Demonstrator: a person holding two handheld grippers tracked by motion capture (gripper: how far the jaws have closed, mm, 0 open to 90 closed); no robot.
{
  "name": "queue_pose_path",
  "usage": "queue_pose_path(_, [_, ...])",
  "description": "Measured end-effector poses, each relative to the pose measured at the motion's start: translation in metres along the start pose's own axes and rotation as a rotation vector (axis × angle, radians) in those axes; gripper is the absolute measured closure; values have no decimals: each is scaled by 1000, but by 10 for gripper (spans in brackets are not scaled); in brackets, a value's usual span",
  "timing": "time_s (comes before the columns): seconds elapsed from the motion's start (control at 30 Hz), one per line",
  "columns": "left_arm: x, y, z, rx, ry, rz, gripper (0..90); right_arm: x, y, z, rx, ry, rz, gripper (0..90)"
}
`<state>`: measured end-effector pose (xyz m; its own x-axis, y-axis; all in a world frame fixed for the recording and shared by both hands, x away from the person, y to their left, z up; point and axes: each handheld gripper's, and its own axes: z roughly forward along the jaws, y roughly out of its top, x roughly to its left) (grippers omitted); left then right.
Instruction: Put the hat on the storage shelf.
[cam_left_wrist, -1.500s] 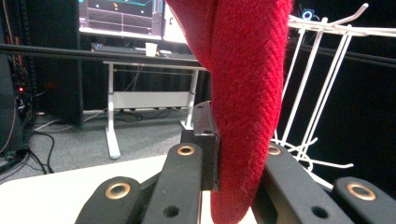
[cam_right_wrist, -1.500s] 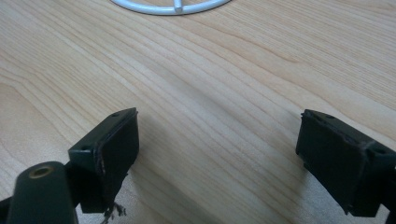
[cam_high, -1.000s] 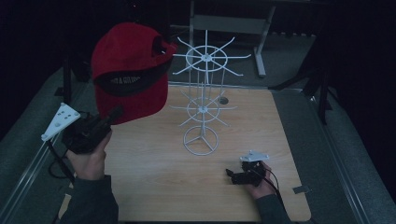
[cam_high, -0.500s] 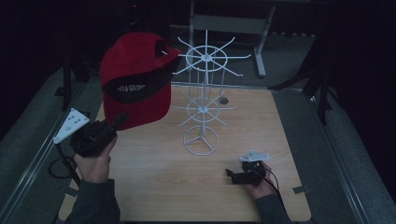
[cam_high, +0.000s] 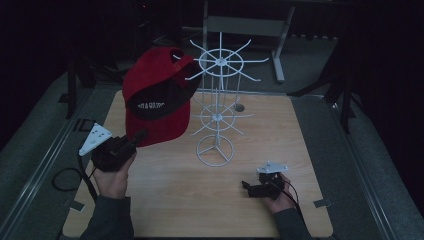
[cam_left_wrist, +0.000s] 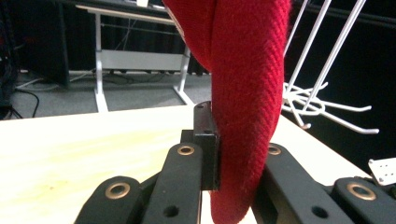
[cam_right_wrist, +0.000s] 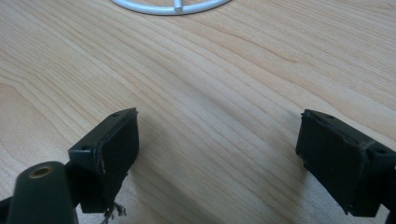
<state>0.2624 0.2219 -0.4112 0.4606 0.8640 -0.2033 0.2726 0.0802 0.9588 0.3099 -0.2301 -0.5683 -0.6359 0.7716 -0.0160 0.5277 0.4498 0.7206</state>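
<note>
Dim room, wooden tabletop: red cap is held up by left gripper against white wire rack. Left gripper view: brim is pinched. Right gripper is spread, idle. Cap should be eased onto a hook w/o tipping rack.

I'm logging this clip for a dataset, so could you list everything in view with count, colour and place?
Red fabric baseball cap: one, red with a dark underside bearing white lettering, held up at the table's left, its top against the rack's upper arms.
White wire display rack: one, white, two tiers of spoke arms on a ring base, table centre.
Light wooden table: one, pale wood, under everything.
Grey metal table frame: one, grey, behind the table.
Left tongs: one, black with a grey plate, shut on the cap's edge, in the person's left hand.
Right tongs: one, black, open with nothing between, low over the table near its front right, in the right hand.
</note>
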Motion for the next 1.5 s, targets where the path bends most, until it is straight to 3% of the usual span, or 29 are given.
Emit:
queue_pose_path(0.43, [2, -18, 15, 56, 15, 1, 858, 0, 0, 0, 2, 1, 1, 131])
queue_pose_path(0.9, [1, -31, 32, 115, -5, 4, 834, 1, 0, 0, 5, 2, 7, 131])
queue_pose_path(1.2, [2, -28, 32, 157, 13, 26, 647, 1, 0, 0, 5, 2, 8, 131])
queue_pose_path(1.5, [8, -26, 30, 161, 28, -1, 537, 1, 0, 0, 3, 1, 5, 131])
